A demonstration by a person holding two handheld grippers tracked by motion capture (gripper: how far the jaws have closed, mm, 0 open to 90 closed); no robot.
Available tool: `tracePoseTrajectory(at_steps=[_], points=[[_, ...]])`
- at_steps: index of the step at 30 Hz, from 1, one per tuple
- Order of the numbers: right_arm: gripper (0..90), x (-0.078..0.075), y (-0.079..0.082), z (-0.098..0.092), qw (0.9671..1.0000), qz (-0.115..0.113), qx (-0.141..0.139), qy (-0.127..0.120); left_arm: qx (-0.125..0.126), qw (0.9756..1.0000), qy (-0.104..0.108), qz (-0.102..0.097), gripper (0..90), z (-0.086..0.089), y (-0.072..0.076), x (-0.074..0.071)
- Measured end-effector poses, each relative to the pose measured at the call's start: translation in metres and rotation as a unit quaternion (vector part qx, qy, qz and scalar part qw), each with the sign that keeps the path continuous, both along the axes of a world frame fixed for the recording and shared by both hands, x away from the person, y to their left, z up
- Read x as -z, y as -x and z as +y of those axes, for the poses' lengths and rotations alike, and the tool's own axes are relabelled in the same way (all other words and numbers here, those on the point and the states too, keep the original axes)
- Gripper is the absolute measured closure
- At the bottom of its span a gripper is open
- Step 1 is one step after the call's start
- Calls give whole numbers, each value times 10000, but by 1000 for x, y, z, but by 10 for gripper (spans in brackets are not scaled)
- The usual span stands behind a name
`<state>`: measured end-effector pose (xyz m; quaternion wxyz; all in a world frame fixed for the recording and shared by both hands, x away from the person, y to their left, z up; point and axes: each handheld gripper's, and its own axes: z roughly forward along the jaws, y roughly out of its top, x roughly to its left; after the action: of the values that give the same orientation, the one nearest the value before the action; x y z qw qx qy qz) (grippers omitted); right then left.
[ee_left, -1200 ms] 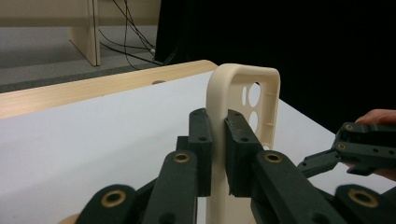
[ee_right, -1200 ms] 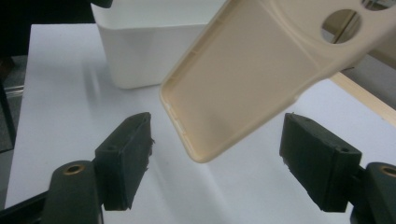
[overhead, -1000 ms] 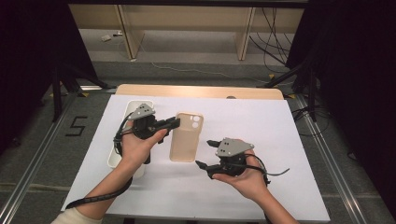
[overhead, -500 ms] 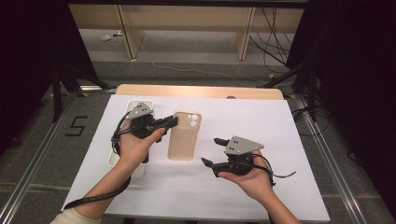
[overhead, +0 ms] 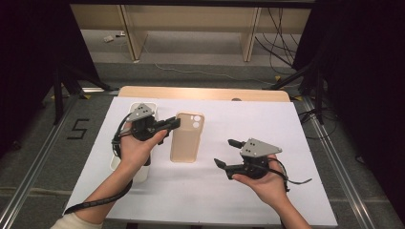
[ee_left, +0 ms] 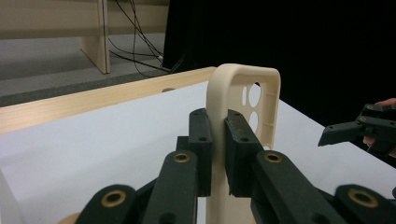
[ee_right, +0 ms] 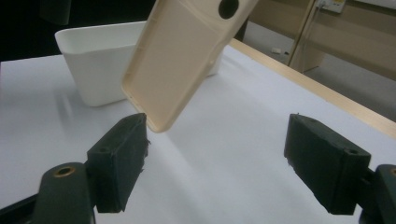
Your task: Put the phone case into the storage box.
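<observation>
A beige phone case [overhead: 186, 137] with round camera holes hangs above the white table sheet, held by one long edge. My left gripper [overhead: 175, 123] is shut on that edge; in the left gripper view its pads [ee_left: 236, 140] clamp the case's rim [ee_left: 219, 116]. My right gripper [overhead: 228, 152] stands open to the right of the case, apart from it. In the right gripper view the case [ee_right: 182, 56] floats tilted ahead of the wide-apart jaws, with nothing between them.
A white rectangular tray [overhead: 143, 107] sits at the table's left, under my left hand; it also shows as a white tub [ee_right: 98, 51]. The white sheet [overhead: 286, 124] covers the table, with a wooden edge [overhead: 205, 93] at the far side.
My right gripper has drifted to the right, away from the case, and its jaws point toward the case. The left gripper and the case have stayed in place.
</observation>
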<state>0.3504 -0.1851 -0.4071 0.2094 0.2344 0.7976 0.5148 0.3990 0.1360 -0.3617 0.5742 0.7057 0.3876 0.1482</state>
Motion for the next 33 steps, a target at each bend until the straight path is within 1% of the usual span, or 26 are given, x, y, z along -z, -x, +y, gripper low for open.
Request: tracePoseTrajectory(at_steps=[2, 5, 6, 9, 11, 12, 14, 15, 17, 18, 19, 20, 23, 24, 28, 30, 32, 33], points=[[224, 0, 0, -4, 10000, 3, 38, -2, -3, 10000, 0, -4, 823, 1, 0, 0], [221, 0, 1, -9, 9999, -24, 117, -72, -18, 10000, 6, -21, 823, 2, 0, -1], [220, 0, 2, -10, 9998, 26, 172, -107, -20, 10000, 7, -22, 823, 2, 0, -1], [217, -1, 2, -16, 9997, 15, 219, -70, -50, 10000, 17, -5, 823, 3, 0, -2], [215, -1, 2, -19, 9997, -11, 243, -80, -48, 10000, 12, -35, 822, 4, -1, -2], [214, -1, 3, -20, 9995, 17, 288, -101, -55, 10000, 13, -34, 823, 4, -1, -2], [213, -1, 3, -23, 9994, 2, 326, -104, -67, 10000, 14, -27, 823, 5, -1, -3], [213, 0, 3, -23, 9992, -4, 371, -156, -70, 10000, 8, -30, 822, 5, -1, -3], [213, -1, 3, -26, 9992, 3, 376, -110, -73, 10000, 16, -40, 822, 5, -1, -3], [213, -1, 3, -27, 9992, -1, 377, -137, -72, 10000, 5, -52, 823, 6, -1, -3], [213, 0, 3, -28, 9989, -62, 435, -172, -79, 10000, 11, -53, 823, 6, -1, -3], [213, -1, 3, -30, 9991, -24, 419, -117, -90, 9999, 14, -51, 823, 6, -1, -3], [212, 0, 3, -32, 9988, -76, 452, -150, -88, 9999, 25, -41, 823, 7, -1, -4], [212, -1, 4, -34, 9987, -58, 480, -131, -90, 9999, 28, -44, 823, 7, -1, -4], [210, 0, 4, -37, 9984, -87, 533, -155, -109, 9999, 46, -26, 823, 7, -1, -4], [210, 0, 5, -38, 9981, -74, 574, -205, -101, 9999, 16, -71, 823, 8, -2, -4], [210, 1, 5, -39, 9978, -108, 616, -219, -104, 9999, 17, -73, 823, 9, -2, -5], [210, 1, 5, -40, 9978, -88, 618, -220, -110, 9999, 20, -73, 823, 9, -2, -5]])
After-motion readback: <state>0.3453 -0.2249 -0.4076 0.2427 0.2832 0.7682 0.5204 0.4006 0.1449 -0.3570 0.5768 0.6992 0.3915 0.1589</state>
